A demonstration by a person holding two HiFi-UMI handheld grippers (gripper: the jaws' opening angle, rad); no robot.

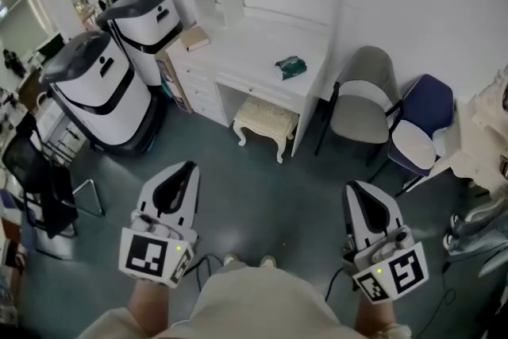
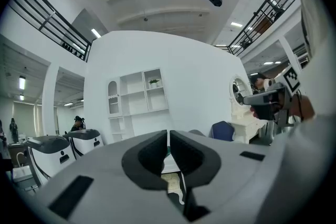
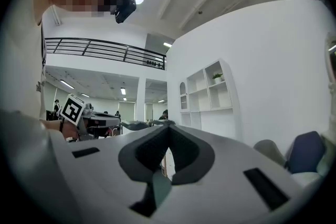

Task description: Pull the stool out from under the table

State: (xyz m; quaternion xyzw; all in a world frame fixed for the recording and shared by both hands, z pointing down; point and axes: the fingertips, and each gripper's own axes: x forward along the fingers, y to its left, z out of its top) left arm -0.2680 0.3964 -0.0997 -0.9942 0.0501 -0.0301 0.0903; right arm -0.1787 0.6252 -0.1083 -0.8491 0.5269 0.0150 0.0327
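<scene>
Head view: task not started. Cream padded stool with carved legs point(image 1: 266, 121) at 12 o'clock, tucked partly under white bench with drawers point(image 1: 238, 52), front legs showing at the bench edge. Green crumpled item point(image 1: 290, 67) on the bench top. Grey chair point(image 1: 361, 99) and blue chair point(image 1: 421, 119) at 2 o'clock, two white-and-grey machines point(image 1: 99, 87) at 10 o'clock, none blocking the way. Left tool point(image 1: 188, 168) at 7 o'clock and right tool point(image 1: 355, 188) at 5 o'clock, both low near the body, aimed at the bench, well apart from the stool, open dark floor between.

Left gripper view: left tool point(image 2: 168, 136) pinched together, nothing between the jaws. Stool point(image 2: 171, 183) glimpsed just below the tips, dead ahead but far off.

Right gripper view: right tool point(image 3: 168, 134) also pinched together, empty, pointed at the white wall shelves; stool not clearly made out here.

Left to do, by judgement: everything, meaning walk up, open a tool, grip the stool rim or a leg, drag it clear toward 6 o'clock.
</scene>
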